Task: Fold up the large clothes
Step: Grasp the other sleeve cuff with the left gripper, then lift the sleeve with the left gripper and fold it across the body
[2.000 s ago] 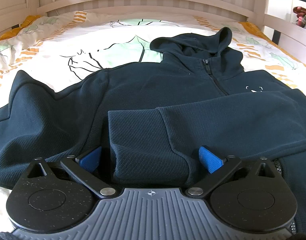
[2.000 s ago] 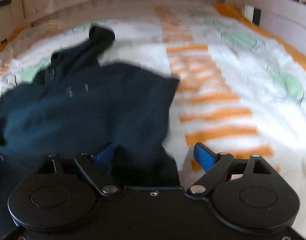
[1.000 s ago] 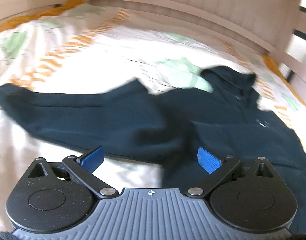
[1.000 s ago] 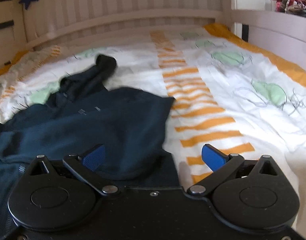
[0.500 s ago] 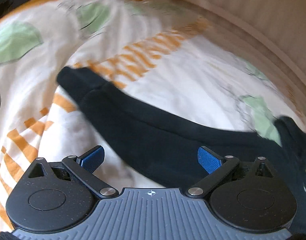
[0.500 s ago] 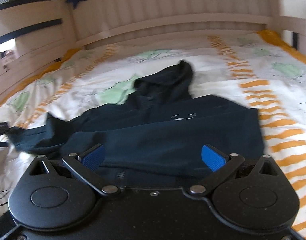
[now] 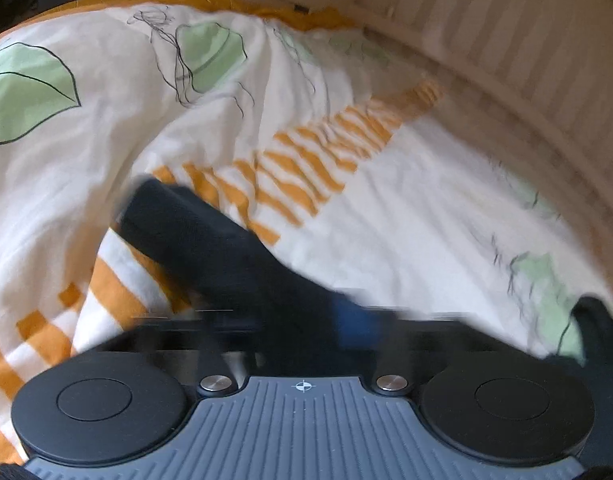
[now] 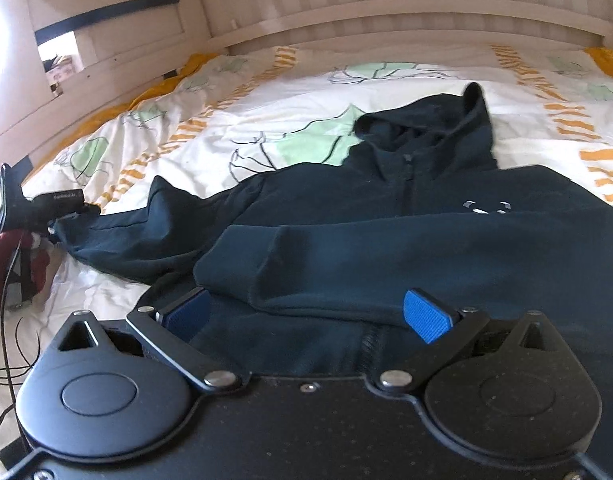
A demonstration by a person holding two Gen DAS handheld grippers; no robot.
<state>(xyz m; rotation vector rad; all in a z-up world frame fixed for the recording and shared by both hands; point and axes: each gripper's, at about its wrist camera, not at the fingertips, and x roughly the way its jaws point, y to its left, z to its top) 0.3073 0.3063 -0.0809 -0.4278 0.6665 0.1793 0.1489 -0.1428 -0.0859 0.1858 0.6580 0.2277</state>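
Hoodie of dark navy knit with a zip front [image 8: 386, 216] lies face up on the bed, hood towards the headboard, in the middle of the sleeve-folding step. One sleeve [image 8: 306, 264] is already laid across the chest, its ribbed cuff just ahead of the right tongs [image 8: 306, 316], whose blue pads stand spread wide over the fabric with nothing pinched. The other sleeve [image 7: 202, 240] stretches out sideways over the cover, and the left tongs [image 7: 326, 320] have just been closing on it: in the blurred left wrist view the pads look drawn together with the dark cloth between them, well short of the cuff end.

My reading is that the next move calls for lifting this second sleeve and carrying it across the body to lie over the first, keeping the pinch firm so the soft knit does not slide out, then flattening it before the body is folded.

A white duvet cover printed with green leaves and orange stripes [image 7: 386, 216] covers the bed; it is rumpled and soft. A pale wooden slatted bed frame [image 8: 386, 20] runs around it, with a shelf-like side panel at the left. Thin black cables [image 8: 10, 320] trail over the cover's near left edge
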